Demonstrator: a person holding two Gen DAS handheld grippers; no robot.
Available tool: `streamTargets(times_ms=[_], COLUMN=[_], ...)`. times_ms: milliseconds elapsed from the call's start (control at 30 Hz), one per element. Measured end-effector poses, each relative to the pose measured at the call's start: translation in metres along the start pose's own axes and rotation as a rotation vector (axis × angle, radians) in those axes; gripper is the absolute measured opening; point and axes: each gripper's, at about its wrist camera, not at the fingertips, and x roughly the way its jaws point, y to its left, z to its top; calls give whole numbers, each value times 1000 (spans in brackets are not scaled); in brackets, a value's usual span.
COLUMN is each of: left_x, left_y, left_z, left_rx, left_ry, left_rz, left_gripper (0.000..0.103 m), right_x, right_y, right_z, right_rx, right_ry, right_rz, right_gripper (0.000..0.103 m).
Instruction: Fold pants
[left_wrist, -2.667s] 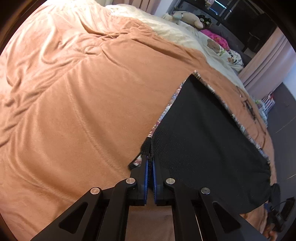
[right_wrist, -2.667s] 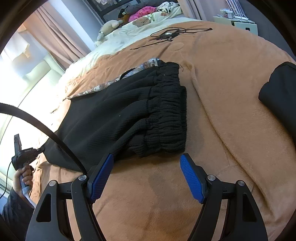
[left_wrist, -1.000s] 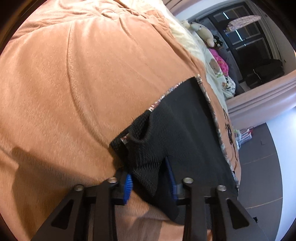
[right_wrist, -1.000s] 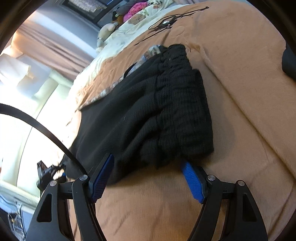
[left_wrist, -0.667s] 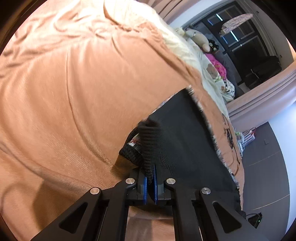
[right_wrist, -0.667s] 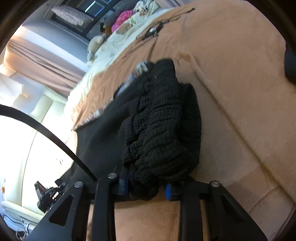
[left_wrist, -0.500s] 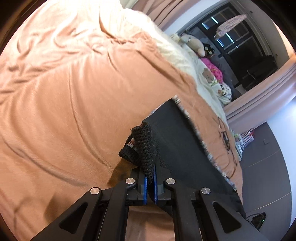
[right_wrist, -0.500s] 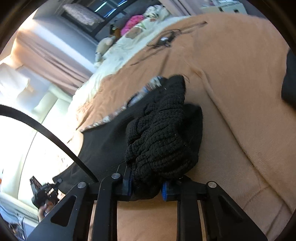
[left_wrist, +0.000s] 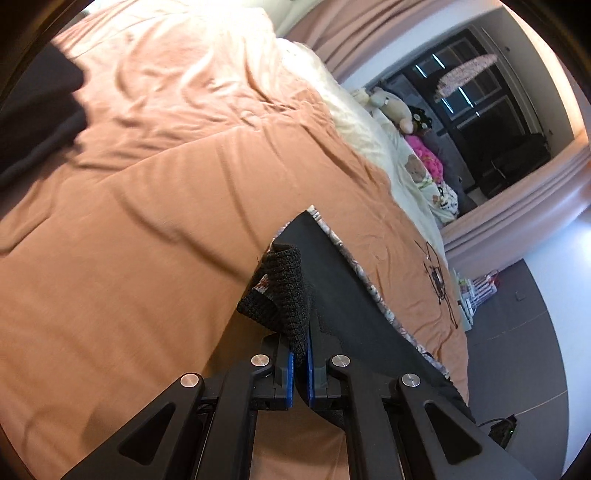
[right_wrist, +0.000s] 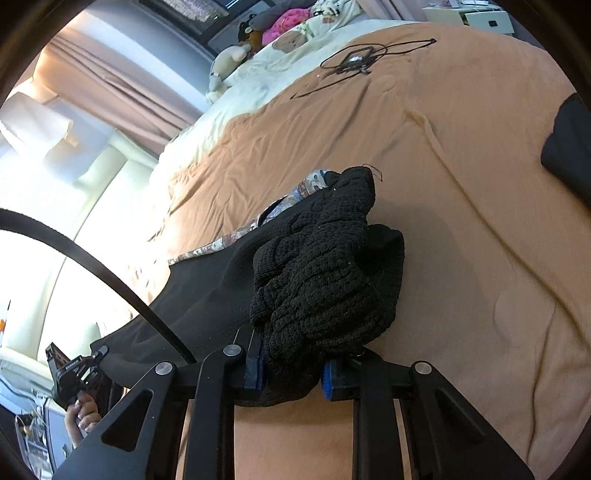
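1. Bed (left_wrist: 129, 240): orange cover, spread beyond both sets of jaws.
2. Pants (right_wrist: 221, 288): black, lying long on the bed between the two grippers; both ends lifted.
3. Right gripper (right_wrist: 291, 373): jaws part-closed, clamping the bunched waistband.
4. Left gripper (left_wrist: 300, 369): jaws nearly together, pinching the cuff end.
5. Progress: ends gripped; crosswise fold not yet made, likely cuff to waistband.

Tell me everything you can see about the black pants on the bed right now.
The black pants look like a chunky ribbed knit, with a patterned lining or fabric showing along one edge. They lie on the orange bedspread, stretched between both grippers. The right gripper is shut on the bunched, gathered waistband, which is heaped up. The left gripper pinches the ribbed cuff end, lifted and folded over itself. The middle looks flat and taut.
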Motion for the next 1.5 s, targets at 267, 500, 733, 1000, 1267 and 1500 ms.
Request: streamTargets(times_ms=[267,500,733,1000,1267,1500], left_x=[-52,-86,-112,-129,-131,-106], left_y=[25,48,61,84,99,124], left_z=[-33,-52,-73,-105,-126,-138], left_rx=[0,-50,-60,-106,-144,-183], left_ry=[-28,-41,-47,-52,-46,30], left_rz=[27,22,36,31,38,109], left_gripper=[5,5,5,5,5,7], right_x=[-24,-35,-46,-57,-58,-40], right_y=[11,23,28,25,24,14], right_z=[-25,-34,-42,-58,-65,-78], right_rx=[-19,-42,-72,-73,-75,-62], right_ry=[35,68,87,103,123,156], right_rz=[12,10,11,18,-8,-66], right_gripper=[19,19,19,19,19,23])
